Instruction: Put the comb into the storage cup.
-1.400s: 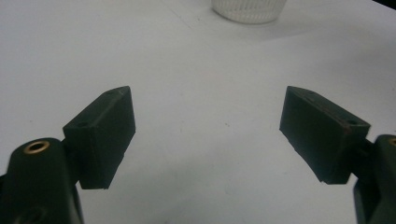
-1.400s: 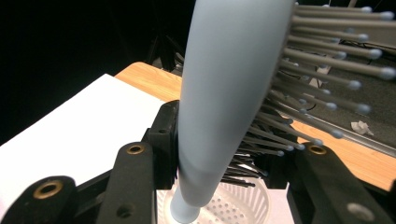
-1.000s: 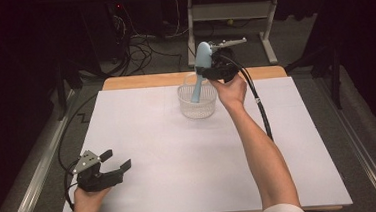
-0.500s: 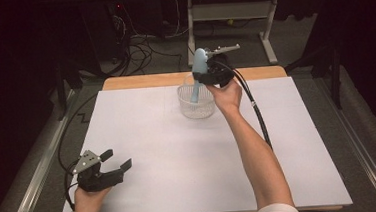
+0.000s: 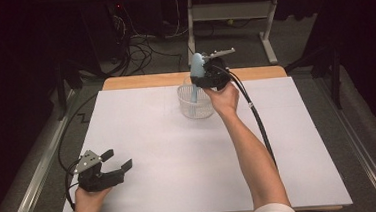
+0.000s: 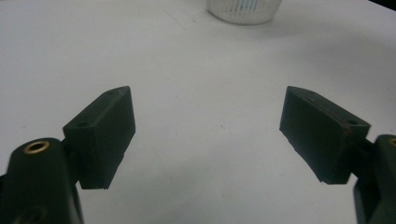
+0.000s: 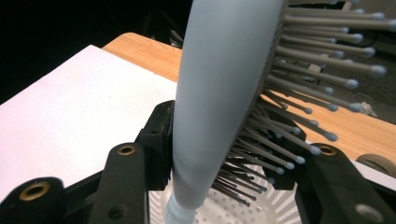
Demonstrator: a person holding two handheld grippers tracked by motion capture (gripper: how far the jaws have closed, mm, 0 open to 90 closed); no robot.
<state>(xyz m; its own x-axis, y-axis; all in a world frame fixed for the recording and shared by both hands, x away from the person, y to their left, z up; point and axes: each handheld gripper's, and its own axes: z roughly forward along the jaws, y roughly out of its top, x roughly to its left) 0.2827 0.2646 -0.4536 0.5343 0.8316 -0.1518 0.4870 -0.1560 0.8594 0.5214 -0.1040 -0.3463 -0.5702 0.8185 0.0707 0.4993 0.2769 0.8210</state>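
We hold the brush (image 7: 219,93) upright over the basket (image 5: 194,108), handle down, so it drops in; our right gripper (image 7: 224,154) has just been loosening around it (left gripper (image 6: 208,126) waits wide open).

This looks like a lab or a test room, not a home. A table (image 5: 124,83) covered with a white sheet (image 5: 179,151) stands on a grey floor in a dark room. Behind the table, loose cables (image 5: 142,51) lie on the floor, and beside them stands a metal frame (image 5: 266,30) of another desk.
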